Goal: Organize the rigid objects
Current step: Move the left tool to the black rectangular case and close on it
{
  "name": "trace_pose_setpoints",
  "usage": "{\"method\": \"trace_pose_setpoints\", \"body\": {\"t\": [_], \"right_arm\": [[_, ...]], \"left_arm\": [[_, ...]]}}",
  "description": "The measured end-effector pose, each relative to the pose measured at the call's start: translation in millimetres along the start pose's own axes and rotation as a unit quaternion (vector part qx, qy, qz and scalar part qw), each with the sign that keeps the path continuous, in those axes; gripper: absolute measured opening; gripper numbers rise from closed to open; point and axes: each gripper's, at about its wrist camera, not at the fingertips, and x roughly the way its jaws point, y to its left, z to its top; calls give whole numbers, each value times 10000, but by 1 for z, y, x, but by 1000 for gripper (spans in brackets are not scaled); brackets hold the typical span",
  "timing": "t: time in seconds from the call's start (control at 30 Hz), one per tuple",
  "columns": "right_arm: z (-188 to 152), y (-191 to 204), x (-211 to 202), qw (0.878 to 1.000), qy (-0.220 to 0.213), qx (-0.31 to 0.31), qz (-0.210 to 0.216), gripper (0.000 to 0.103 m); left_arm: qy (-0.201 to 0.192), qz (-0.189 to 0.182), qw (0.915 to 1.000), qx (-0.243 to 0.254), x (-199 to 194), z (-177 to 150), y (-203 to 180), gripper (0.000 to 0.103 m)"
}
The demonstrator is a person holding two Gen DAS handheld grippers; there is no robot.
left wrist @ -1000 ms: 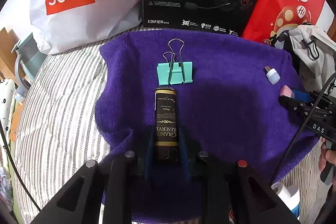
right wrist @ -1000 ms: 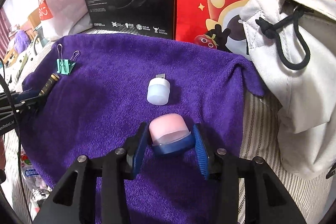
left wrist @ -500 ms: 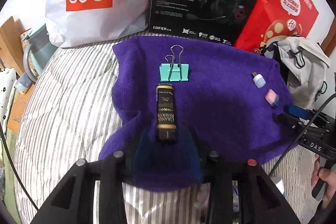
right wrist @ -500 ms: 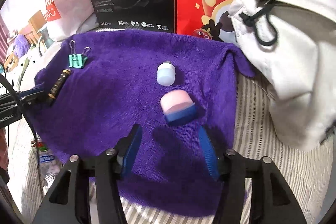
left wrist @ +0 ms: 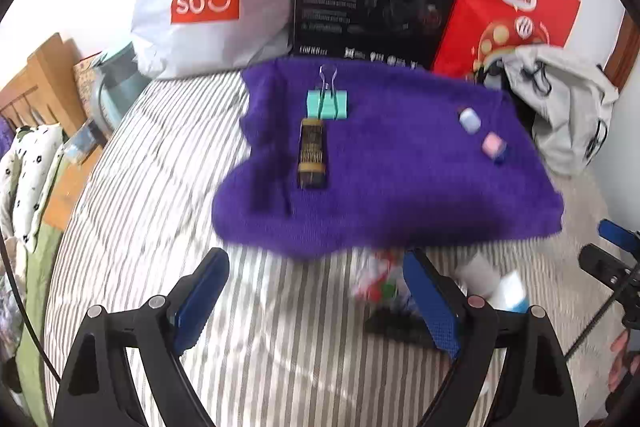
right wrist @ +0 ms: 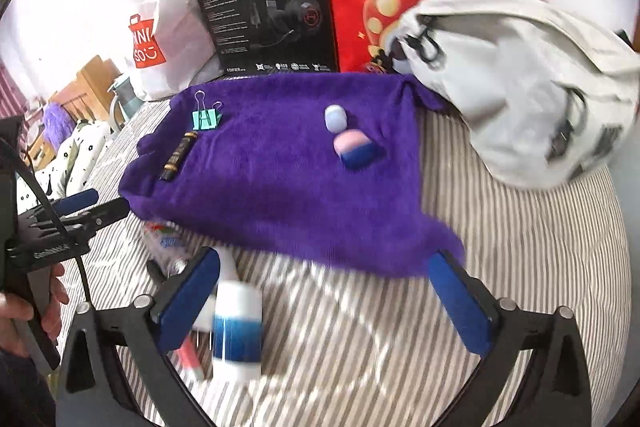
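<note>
On the striped bed lies a purple towel (right wrist: pixel 280 179); at its 10 o'clock sit a teal binder clip (right wrist: pixel 206 119) and a black-gold tube (right wrist: pixel 178 157), at 1 o'clock a pink-blue cap (right wrist: pixel 356 149) and pale cap (right wrist: pixel 335 118). Left gripper (left wrist: pixel 316 301) and right gripper (right wrist: pixel 326 301) gape empty at 6 o'clock.

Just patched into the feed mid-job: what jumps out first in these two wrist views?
The purple towel spread on the striped bed dominates. On it sit two pairs: a teal binder clip just beyond a black-and-gold tube on its left side, and a pale blue cap beside a pink-and-blue piece to the right. Both the left tool and right tool hang open and empty over the bedding near the towel's front edge.
</note>
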Motion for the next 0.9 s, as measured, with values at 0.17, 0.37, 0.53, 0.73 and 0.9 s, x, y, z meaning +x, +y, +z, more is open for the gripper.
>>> {"method": "trace_pose_setpoints", "body": {"t": [0.17,0.37,0.53,0.73,0.9], "right_arm": [[-34,-3,-9,9998,159,65,-60,103],[-69,-9,-15,9993,353,114,-55,103],[-82,-12,-18,9989,458,72,-67,103],[-84,-21,-17,9986,506,137,-81,103],[-80,-22,-13,9985,533,147,-43,103]], "left_arm": [[245,46,9996,-108,8,-26,-5,89],[354,-251,9985,-347,22,-36,-21,89],[559,-155,9981,-208,41,-35,-43,89],[631,-75,9980,24,43,-40,-50,91],[782,163,9960,392,37,-51,-51,96]]}}
